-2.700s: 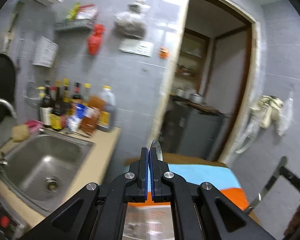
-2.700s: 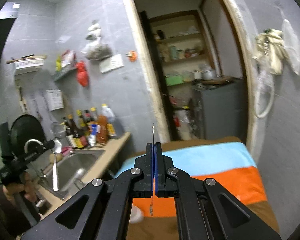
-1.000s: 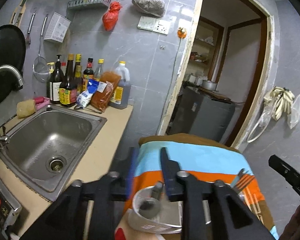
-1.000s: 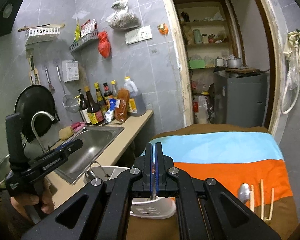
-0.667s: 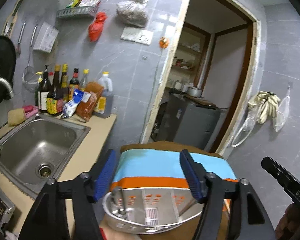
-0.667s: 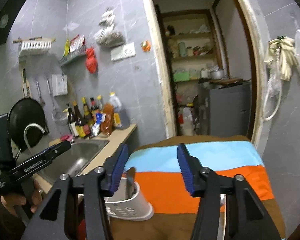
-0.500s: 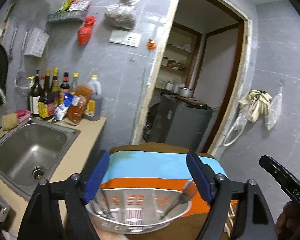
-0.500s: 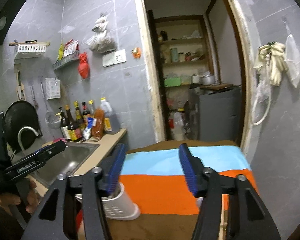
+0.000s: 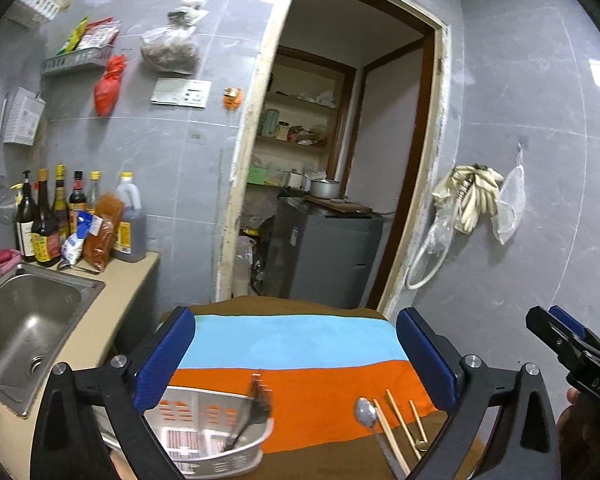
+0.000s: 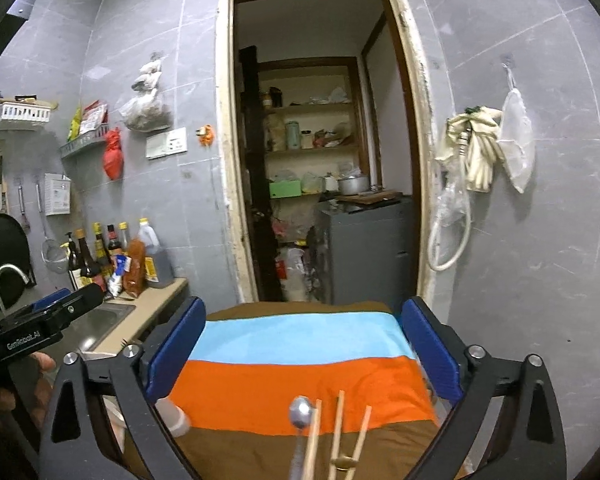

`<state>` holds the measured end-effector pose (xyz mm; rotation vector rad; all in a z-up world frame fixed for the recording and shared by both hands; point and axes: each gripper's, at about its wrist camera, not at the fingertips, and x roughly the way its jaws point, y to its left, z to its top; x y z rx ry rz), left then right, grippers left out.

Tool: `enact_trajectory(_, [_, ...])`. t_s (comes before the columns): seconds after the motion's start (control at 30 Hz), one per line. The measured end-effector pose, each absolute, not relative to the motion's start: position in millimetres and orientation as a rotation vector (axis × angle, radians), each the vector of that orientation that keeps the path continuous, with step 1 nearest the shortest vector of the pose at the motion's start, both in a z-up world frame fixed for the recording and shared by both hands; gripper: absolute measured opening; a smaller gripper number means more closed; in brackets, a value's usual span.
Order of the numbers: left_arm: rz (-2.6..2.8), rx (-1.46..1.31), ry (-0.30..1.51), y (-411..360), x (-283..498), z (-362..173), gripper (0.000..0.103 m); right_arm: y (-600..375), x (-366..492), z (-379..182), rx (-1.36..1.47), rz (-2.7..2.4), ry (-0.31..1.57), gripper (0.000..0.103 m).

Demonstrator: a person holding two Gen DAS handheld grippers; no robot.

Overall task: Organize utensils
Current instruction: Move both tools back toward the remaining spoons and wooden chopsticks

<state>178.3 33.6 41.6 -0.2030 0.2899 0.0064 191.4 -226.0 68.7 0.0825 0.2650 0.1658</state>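
A kitchen table draped in a striped cloth [image 9: 292,340] of blue, orange and brown fills the lower view of both wrist cameras. The left gripper [image 9: 296,360] is opening, its blue-padded jaws spread wide with nothing pinched between them; a white slotted utensil caddy [image 9: 208,436] sits low between them toward 7 o'clock, its near wall just inside the left pad, with a dark utensil [image 9: 248,416] leaning in it, blurred. At 5 o'clock in the same view a metal spoon [image 9: 366,412] and wooden chopsticks [image 9: 396,428] lie side by side on the cloth, close to the right pad but apart from it.

The right gripper [image 10: 300,352] is likewise opening, jaws wide and empty. Through its camera the spoon [image 10: 301,408] and chopsticks [image 10: 338,424] lie at 6 o'clock, centred between the pads and clear of both; the caddy [image 10: 176,416] shows only as a white corner at 8 o'clock beside the left pad.

The cloth's far edge ends short of an open doorway [image 10: 320,160] at 12 o'clock. A counter with a steel sink [image 9: 24,328] and a row of bottles [image 9: 60,224] borders the table toward 9 o'clock; a tiled wall [image 9: 540,200] closes in toward 3 o'clock. The blue and orange bands ahead of both grippers lie bare.
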Motion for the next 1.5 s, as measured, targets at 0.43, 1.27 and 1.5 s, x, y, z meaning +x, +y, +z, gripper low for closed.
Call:
enact_trajectory(0.43, [-0.059, -0.167, 0.356, -46, 207, 14, 0.102, -304, 210, 35, 0.069, 0.081, 0.339, 0.098])
enact_trajectory(1.27, [-0.058, -0.229, 0.698, -77, 305, -125, 0.102, -324, 306, -130, 0.18, 0.24, 0.692, 0.098])
enact_trajectory(1.5, [-0.094, -0.226, 0.77, -81, 325, -153, 0.089, -309, 330, -168, 0.194, 0.329, 0.778, 0.075])
